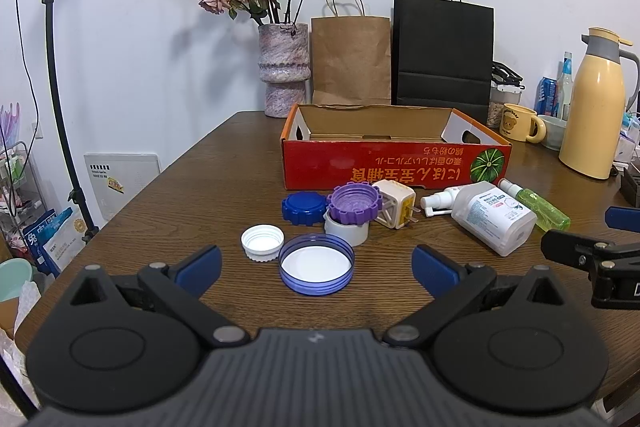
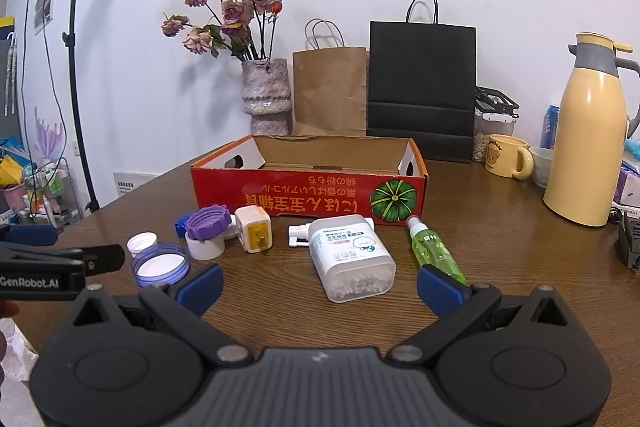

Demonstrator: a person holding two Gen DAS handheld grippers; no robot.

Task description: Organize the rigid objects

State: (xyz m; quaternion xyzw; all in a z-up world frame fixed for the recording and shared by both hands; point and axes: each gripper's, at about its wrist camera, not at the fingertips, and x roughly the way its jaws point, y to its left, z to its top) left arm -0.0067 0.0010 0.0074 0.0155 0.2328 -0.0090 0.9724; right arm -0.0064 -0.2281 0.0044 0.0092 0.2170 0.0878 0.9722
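Note:
An open red cardboard box point(image 1: 384, 163) point(image 2: 308, 191) stands on the brown table. In front of it lie a wide blue-rimmed lid point(image 1: 317, 263) point(image 2: 160, 265), a small white cap point(image 1: 262, 242), a dark blue cap point(image 1: 303, 208), a purple cap point(image 1: 354, 203) on a white ring point(image 1: 346, 229), a white plug adapter point(image 1: 394, 203) point(image 2: 254, 234), a white cotton-swab box point(image 1: 494, 217) point(image 2: 352, 261) and a green spray bottle point(image 1: 538, 205) point(image 2: 434, 251). My left gripper point(image 1: 316, 267) is open over the wide lid. My right gripper point(image 2: 320, 283) is open at the swab box.
A vase of dried roses point(image 1: 284, 67), a brown paper bag point(image 1: 351, 59) and a black bag point(image 1: 443, 55) stand behind the box. A yellow thermos point(image 1: 592, 107), a mug point(image 1: 518, 123) and clutter fill the right side. A light stand point(image 1: 60, 67) rises at left.

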